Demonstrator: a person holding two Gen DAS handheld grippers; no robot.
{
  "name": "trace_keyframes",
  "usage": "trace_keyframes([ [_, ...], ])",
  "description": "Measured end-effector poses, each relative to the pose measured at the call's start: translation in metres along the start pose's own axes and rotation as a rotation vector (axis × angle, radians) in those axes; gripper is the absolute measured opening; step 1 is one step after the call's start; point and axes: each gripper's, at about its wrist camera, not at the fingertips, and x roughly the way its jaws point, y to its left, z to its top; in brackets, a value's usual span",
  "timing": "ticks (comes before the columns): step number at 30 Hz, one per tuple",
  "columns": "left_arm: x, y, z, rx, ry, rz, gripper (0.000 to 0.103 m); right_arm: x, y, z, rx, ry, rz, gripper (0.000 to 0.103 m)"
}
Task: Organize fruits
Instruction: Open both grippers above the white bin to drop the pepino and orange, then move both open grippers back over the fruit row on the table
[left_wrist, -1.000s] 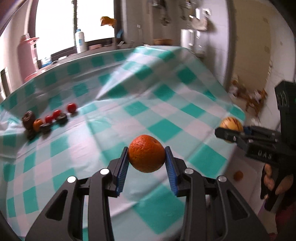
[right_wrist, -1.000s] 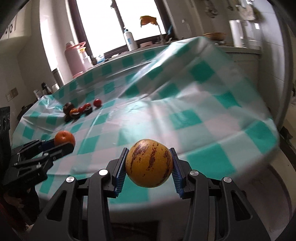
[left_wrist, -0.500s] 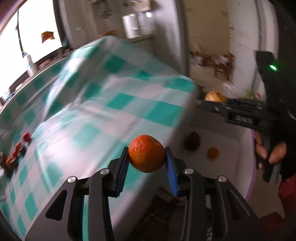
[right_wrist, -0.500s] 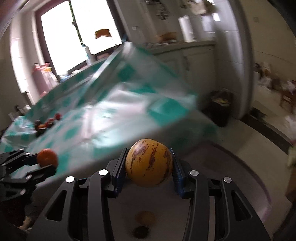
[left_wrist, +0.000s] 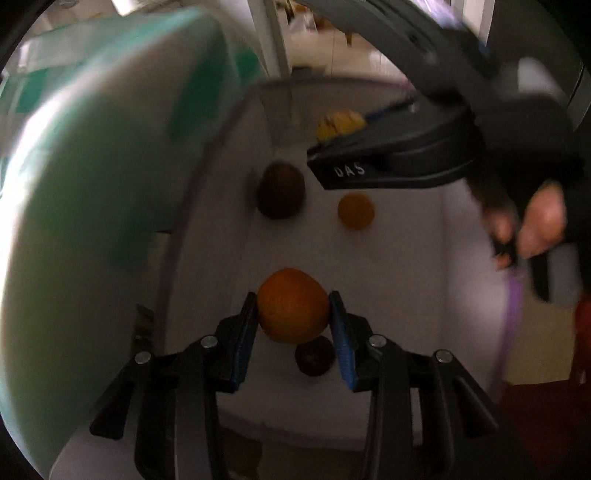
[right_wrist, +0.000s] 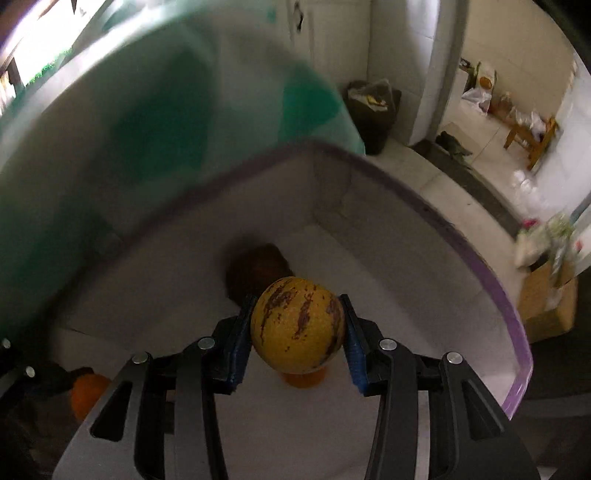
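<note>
Two fruits are held over one container, one in each gripper. At the bottom centre of the left wrist view, the left gripper (left_wrist: 293, 314) is clamped on an orange (left_wrist: 293, 309), its blue pads pressed against both flanks of the fruit. At the bottom centre of the right wrist view, the right gripper (right_wrist: 298, 328) is closed in the same way on a yellow melon-like fruit with brown streaks (right_wrist: 297, 325).

Directly beneath both held fruits lies the pale floor of a white bin with a purple rim (right_wrist: 491, 273); both sets of fingers are pointed steeply down into it, so the coming release is judged to turn on a straight drop. Neither held fruit has a marked long axis, so no turning is judged necessary.

Already on the bin floor are a small dark fruit (left_wrist: 314, 356) just behind the orange, and further up the left wrist view a small orange fruit (left_wrist: 356, 211) and a large dark brown fruit (left_wrist: 280, 190). The right gripper is seen at the upper right of that view, deeper over the bin.

Beyond, at the upper left of both views, a green checked tablecloth (left_wrist: 110, 147) hangs blurred
</note>
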Motion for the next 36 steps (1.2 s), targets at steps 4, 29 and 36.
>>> trace_keyframes([
  [4, 0.032, 0.011, 0.005, -0.076, 0.08, -0.068, 0.039, 0.021, -0.002, -0.003, -0.037, 0.068, -0.05, 0.044],
  [29, -0.032, 0.001, -0.012, 0.051, -0.202, 0.011, 0.088, -0.045, -0.05, 0.012, 0.186, -0.077, 0.073, 0.072],
  [36, -0.146, 0.034, -0.043, -0.008, -0.544, 0.127, 0.094, -0.154, -0.025, 0.034, 0.09, -0.389, 0.21, 0.087],
])
